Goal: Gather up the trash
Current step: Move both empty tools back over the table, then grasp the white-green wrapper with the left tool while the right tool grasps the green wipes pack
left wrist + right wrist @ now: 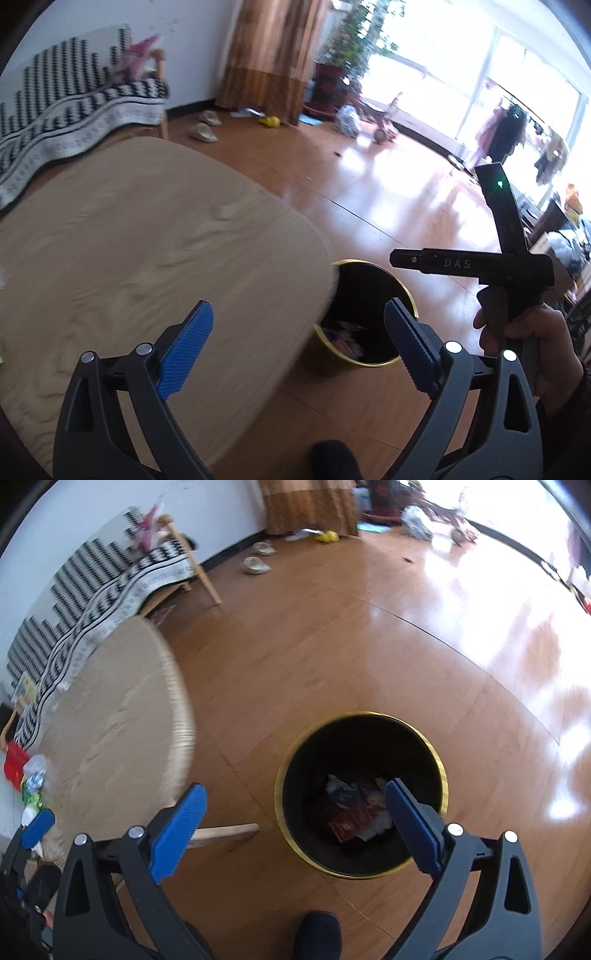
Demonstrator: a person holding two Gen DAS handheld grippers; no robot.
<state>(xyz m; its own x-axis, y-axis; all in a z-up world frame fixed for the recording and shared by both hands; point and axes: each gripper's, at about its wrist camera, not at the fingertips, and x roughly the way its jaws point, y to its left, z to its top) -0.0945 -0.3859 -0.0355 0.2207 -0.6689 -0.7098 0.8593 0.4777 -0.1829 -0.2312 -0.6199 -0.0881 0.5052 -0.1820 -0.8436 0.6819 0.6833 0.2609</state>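
Right wrist: one bin [441, 771], two slippers [255, 565], one table [110, 716].

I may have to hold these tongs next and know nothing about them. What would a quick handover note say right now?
Left tongs: open, nothing between the pads.
Right tongs: open, empty, hanging over the trash bin.
The bin stands on the floor beside the round wooden table; wrappers and paper already lie in its bottom.
Done: some trash is binned.
Left: a crumpled clear bag, green scraps and a red packet seem to sit at the table's far edge; probably fetch those next. The far floor clutter is too blurred to judge.
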